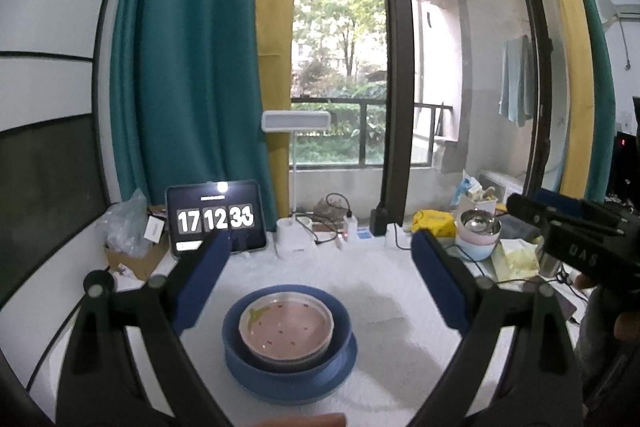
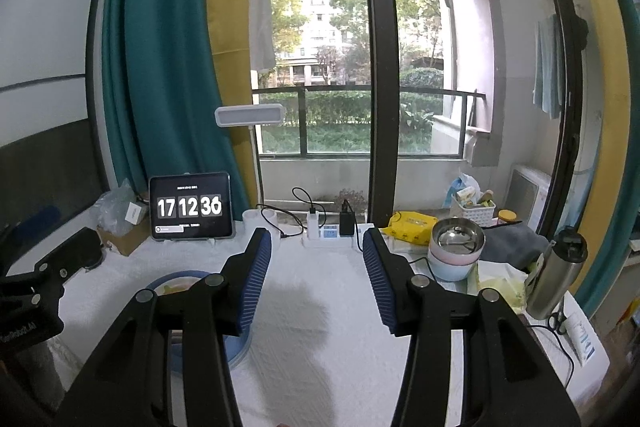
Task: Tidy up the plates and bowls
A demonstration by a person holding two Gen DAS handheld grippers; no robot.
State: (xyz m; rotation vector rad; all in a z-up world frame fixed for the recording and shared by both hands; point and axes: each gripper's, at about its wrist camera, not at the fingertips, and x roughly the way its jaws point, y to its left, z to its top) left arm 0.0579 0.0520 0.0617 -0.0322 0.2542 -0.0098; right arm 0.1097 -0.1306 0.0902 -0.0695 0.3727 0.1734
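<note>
A pink speckled plate (image 1: 286, 325) lies inside a blue bowl (image 1: 290, 367) on the white tablecloth. My left gripper (image 1: 322, 251) is open and empty, above and just behind this stack. A stack of bowls, steel on pink on pale blue (image 1: 478, 233), stands at the back right; it also shows in the right wrist view (image 2: 454, 253). My right gripper (image 2: 316, 247) is open and empty over bare cloth, left of that stack. The blue bowl (image 2: 236, 347) is mostly hidden behind its left finger.
A tablet clock (image 2: 191, 207), a desk lamp (image 2: 250, 117), a power strip with chargers (image 2: 328, 233) and cables line the table's back. A yellow packet (image 2: 410, 229), a basket (image 2: 474, 209), a steel flask (image 2: 554, 273) and grey cloth sit at right. A cardboard box (image 1: 134, 259) is at left.
</note>
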